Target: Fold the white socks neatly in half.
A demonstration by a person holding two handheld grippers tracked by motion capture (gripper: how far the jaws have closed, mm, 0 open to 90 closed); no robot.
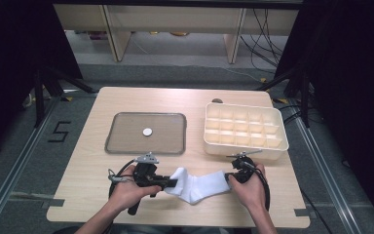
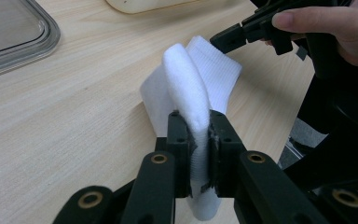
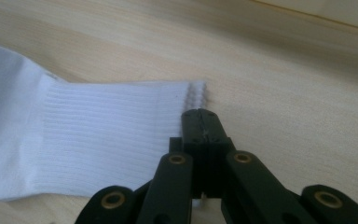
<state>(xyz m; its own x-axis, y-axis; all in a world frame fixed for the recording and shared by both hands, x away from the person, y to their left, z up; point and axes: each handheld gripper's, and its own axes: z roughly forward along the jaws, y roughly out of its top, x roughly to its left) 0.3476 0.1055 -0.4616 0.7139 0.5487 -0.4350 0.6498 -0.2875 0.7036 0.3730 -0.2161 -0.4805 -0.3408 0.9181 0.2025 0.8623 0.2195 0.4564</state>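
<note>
A white sock (image 1: 200,185) lies stretched sideways near the table's front edge. My left gripper (image 1: 174,183) is shut on its left end. In the left gripper view the thick folded fabric (image 2: 186,79) stands pinched upright between the jaws of the left gripper (image 2: 197,116). My right gripper (image 1: 229,178) is shut on the sock's right end. In the right gripper view the right gripper (image 3: 200,114) clamps the edge of the ribbed cuff (image 3: 107,126). The right gripper (image 2: 228,39), held by a hand, also appears far off in the left gripper view.
A grey tray (image 1: 119,141) behind the left hand holds one small white disc (image 1: 147,131). A cream box (image 1: 246,146) divided into several compartments stands behind the right hand. Bare wood (image 1: 87,185) lies to the left of the left hand.
</note>
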